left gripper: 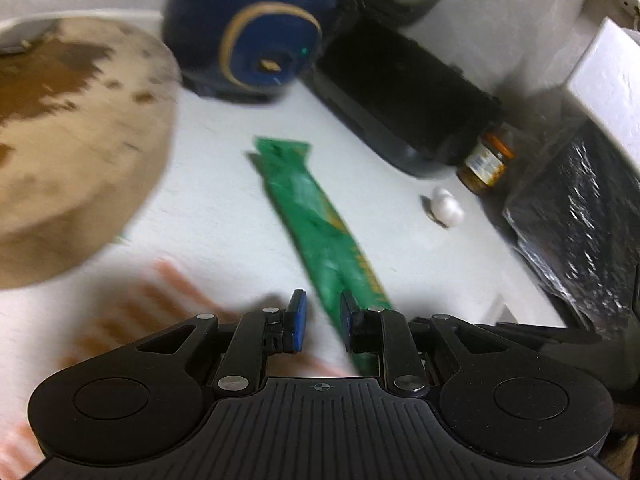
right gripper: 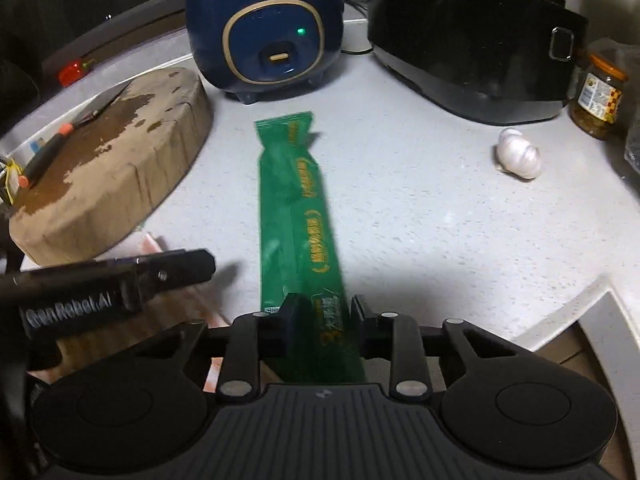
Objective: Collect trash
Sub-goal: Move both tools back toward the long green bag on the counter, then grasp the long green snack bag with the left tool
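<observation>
A long green plastic wrapper (right gripper: 298, 208) with gold print lies on the white counter. Its near end runs between the fingers of my right gripper (right gripper: 323, 314), whose jaws stand apart on either side of it, not closed on it. In the left wrist view the same wrapper (left gripper: 320, 224) slants away; its near end passes by the right finger of my left gripper (left gripper: 323, 310), which is open and empty. My left gripper also shows in the right wrist view (right gripper: 192, 268), low at the left beside the wrapper.
A round wooden chopping block (right gripper: 108, 156) with a knife (right gripper: 60, 138) on it sits at the left. A blue rice cooker (right gripper: 266, 28) and a black appliance (right gripper: 472, 44) stand at the back. A garlic bulb (right gripper: 518, 154) and a jar (right gripper: 598, 94) are at the right.
</observation>
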`<state>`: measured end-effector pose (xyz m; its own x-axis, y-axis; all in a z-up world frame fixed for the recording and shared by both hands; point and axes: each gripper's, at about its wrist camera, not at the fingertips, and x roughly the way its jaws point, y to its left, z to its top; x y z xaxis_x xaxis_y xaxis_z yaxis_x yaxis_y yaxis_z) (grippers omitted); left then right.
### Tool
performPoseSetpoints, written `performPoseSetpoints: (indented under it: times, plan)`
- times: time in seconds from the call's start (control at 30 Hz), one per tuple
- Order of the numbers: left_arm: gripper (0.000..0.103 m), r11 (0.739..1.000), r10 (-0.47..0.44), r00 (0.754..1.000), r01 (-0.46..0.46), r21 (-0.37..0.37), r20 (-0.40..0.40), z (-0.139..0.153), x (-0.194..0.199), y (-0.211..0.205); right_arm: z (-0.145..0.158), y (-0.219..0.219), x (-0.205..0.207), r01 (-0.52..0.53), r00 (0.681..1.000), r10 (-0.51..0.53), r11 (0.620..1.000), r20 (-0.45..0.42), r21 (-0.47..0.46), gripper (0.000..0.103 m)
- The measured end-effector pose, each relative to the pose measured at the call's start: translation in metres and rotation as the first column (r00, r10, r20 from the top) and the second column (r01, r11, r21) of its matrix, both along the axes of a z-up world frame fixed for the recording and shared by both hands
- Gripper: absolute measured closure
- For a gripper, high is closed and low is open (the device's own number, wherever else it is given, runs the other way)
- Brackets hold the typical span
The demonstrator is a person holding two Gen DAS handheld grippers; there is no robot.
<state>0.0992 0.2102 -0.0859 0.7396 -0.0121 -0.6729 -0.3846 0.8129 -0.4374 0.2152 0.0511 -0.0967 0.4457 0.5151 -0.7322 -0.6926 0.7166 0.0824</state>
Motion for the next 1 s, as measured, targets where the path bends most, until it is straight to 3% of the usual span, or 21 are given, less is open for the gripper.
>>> performPoseSetpoints:
  times: [0.03, 0.17, 0.33, 0.43, 0.53, 0.67, 0.77, 0.83, 0.9, 1.0]
  plan:
    - [0.082, 1.000, -0.010, 1.000, 0.010, 0.000, -0.014, -0.001, 0.007, -0.003, 0.002, -0.005, 0.000, 0.000, 1.000, 0.000, 1.000, 0.007, -0.006, 0.084]
    - [0.082, 1.000, -0.014, 0.996, 0.016, 0.019, -0.083, -0.008, 0.036, -0.016, 0.005, -0.022, 0.008, 0.040, 0.999, -0.040, 0.999, 0.022, -0.007, 0.085]
    - [0.082, 0.999, -0.052, 0.994, 0.053, 0.007, -0.091, -0.011, 0.066, -0.022, -0.003, -0.050, 0.016, 0.124, 0.992, -0.124, 0.992, -0.014, 0.017, 0.085]
    - [0.081, 0.995, -0.095, 0.992, 0.095, -0.007, -0.087, -0.013, 0.083, -0.023, -0.005, -0.055, 0.013, 0.109, 0.993, -0.105, 0.991, -0.060, 0.074, 0.085]
    - [0.081, 0.990, -0.143, 0.987, 0.143, -0.008, -0.072, -0.009, 0.092, -0.026, -0.003, -0.048, 0.005, 0.065, 0.997, -0.061, 0.994, -0.052, 0.092, 0.085]
    - [0.081, 0.973, -0.203, 0.978, 0.208, 0.104, -0.054, 0.001, 0.091, -0.038, -0.002, -0.037, -0.003, 0.015, 0.999, -0.012, 0.995, -0.036, 0.095, 0.085]
    - [0.081, 0.940, -0.257, 0.965, 0.264, 0.215, -0.058, 0.007, 0.085, -0.053, 0.001, -0.042, -0.003, 0.014, 1.000, -0.013, 0.994, -0.013, 0.105, 0.082]
    - [0.081, 0.918, -0.281, 0.958, 0.287, 0.274, -0.062, 0.010, 0.080, -0.062, 0.008, -0.055, -0.002, 0.033, 0.999, -0.034, 0.991, 0.003, 0.126, 0.069]
    - [0.081, 0.913, -0.297, 0.954, 0.292, 0.285, -0.024, 0.016, 0.075, -0.067, 0.017, -0.076, -0.001, 0.078, 0.996, -0.085, 0.985, 0.036, 0.157, 0.061]
    - [0.081, 0.921, -0.287, 0.957, 0.265, 0.286, 0.036, 0.028, 0.071, -0.066, 0.029, -0.107, 0.002, 0.184, 0.973, -0.202, 0.970, 0.109, 0.160, 0.058]
